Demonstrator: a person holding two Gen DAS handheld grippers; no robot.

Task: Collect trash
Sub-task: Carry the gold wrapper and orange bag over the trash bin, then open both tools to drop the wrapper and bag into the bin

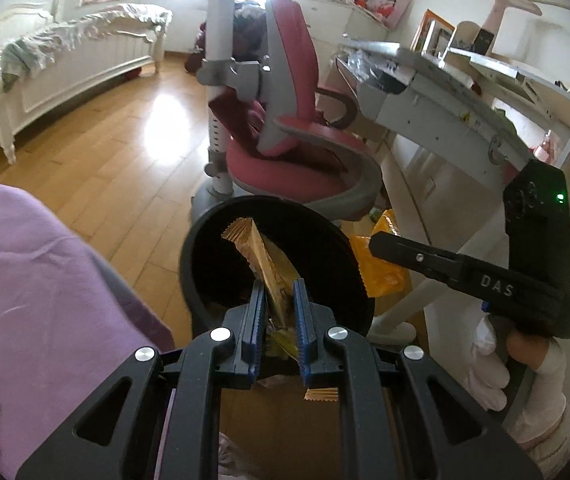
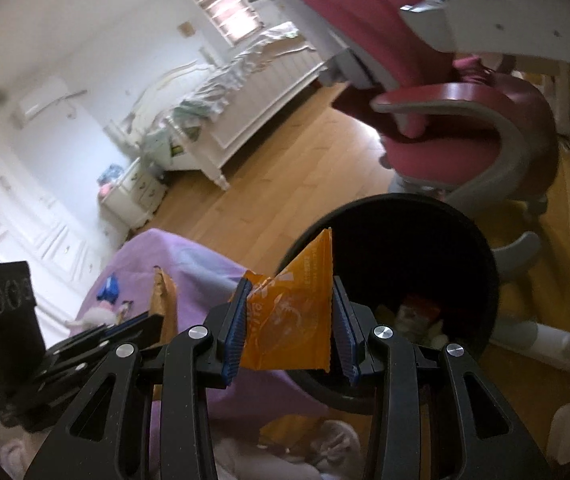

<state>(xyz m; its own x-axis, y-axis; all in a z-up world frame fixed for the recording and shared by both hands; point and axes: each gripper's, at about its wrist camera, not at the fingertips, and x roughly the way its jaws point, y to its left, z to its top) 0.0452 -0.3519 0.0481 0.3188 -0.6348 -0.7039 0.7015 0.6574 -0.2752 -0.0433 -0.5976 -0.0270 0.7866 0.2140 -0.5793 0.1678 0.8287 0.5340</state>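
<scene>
My left gripper (image 1: 279, 286) is shut on a gold foil wrapper (image 1: 263, 256) that sticks up over the mouth of the black trash bin (image 1: 201, 232). My right gripper (image 2: 291, 292) is shut on a crumpled orange wrapper (image 2: 297, 320), just at the near-left rim of the same bin (image 2: 481, 240). Some trash (image 2: 417, 316) lies at the bin's bottom. In the left wrist view the right gripper (image 1: 379, 246) comes in from the right with the orange wrapper (image 1: 381, 276) beside the bin. In the right wrist view the left gripper (image 2: 145, 324) and its gold wrapper (image 2: 164, 300) are at the left.
A pink swivel chair (image 1: 305, 140) stands just behind the bin, with a grey desk (image 1: 445, 92) to its right. A purple cloth (image 1: 45, 280) covers something left of the bin. A white bed (image 1: 65, 60) is far across the wooden floor. A gloved hand (image 1: 485, 360) holds the right gripper.
</scene>
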